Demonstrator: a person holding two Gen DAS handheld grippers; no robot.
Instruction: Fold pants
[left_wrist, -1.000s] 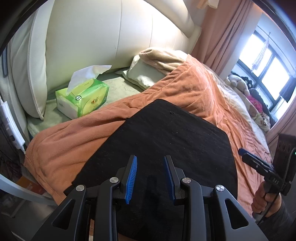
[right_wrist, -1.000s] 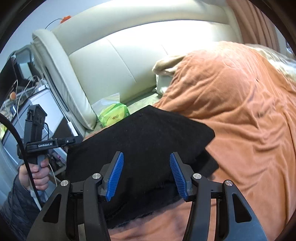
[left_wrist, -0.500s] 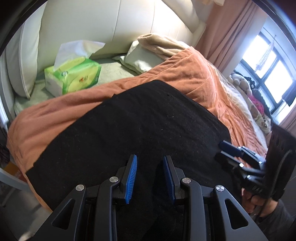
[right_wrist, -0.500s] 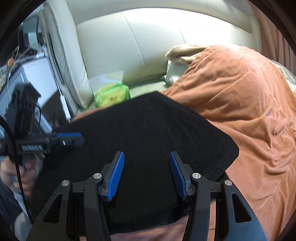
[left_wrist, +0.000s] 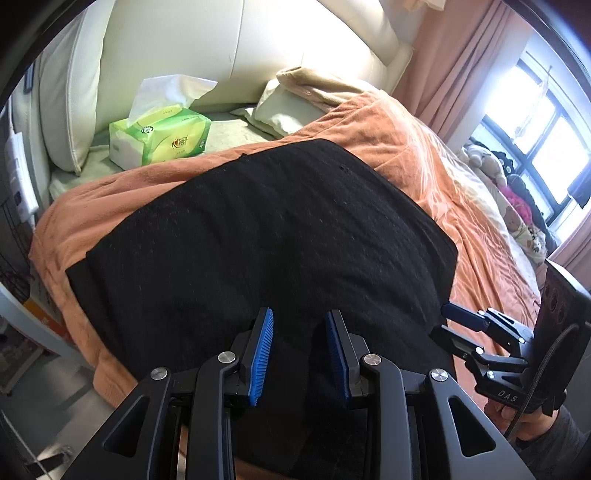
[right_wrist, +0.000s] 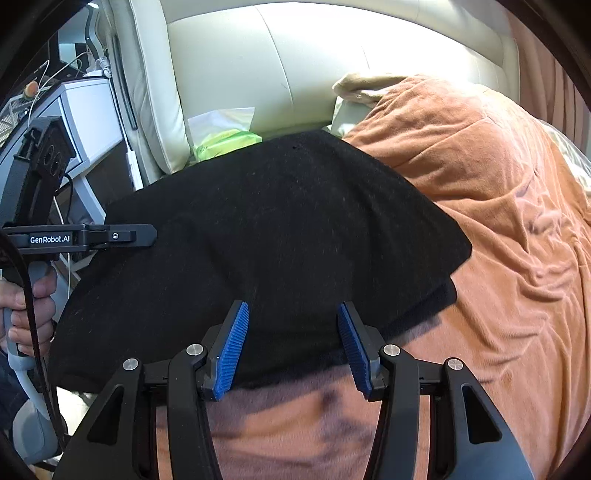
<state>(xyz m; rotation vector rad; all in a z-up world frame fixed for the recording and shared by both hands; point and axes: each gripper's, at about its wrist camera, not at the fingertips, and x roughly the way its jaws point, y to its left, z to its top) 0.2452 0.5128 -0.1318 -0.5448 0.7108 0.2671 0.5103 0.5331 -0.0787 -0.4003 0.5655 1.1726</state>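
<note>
The black pants lie flat, folded, on the orange blanket of the bed, near its edge. The left gripper hangs over their near part with its jaws apart and nothing between the pads. The right gripper is also open, above the near hem. A green tissue pack stands by the cream headboard.

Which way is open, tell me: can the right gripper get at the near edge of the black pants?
Probably yes: the right gripper stands open just over the black pants' near edge, nothing between them.
</note>
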